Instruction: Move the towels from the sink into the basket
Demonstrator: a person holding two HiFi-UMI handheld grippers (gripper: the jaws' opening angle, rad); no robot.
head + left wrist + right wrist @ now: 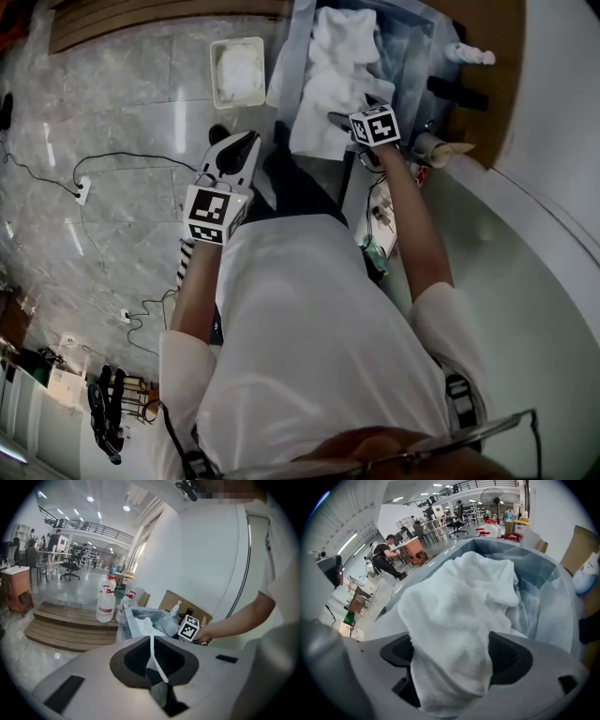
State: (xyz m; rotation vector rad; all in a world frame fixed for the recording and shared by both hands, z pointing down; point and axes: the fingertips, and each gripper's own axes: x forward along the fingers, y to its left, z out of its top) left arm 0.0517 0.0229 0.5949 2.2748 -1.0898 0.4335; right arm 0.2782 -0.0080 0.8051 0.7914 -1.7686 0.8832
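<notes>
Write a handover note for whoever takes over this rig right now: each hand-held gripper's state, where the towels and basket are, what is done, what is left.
The left hand-held gripper is shut and empty, held over the floor beside the grey metal sink.
The right hand-held gripper is open, down at the sink, with the white terry towels bunched between its jaws, not clamped.
The pale rectangular plastic basket stands on the floor beyond the left gripper; something white seems to lie in it.
Done: at most one load, hard to tell.
Left: close on a towel, carry it to the basket, repeat.
</notes>
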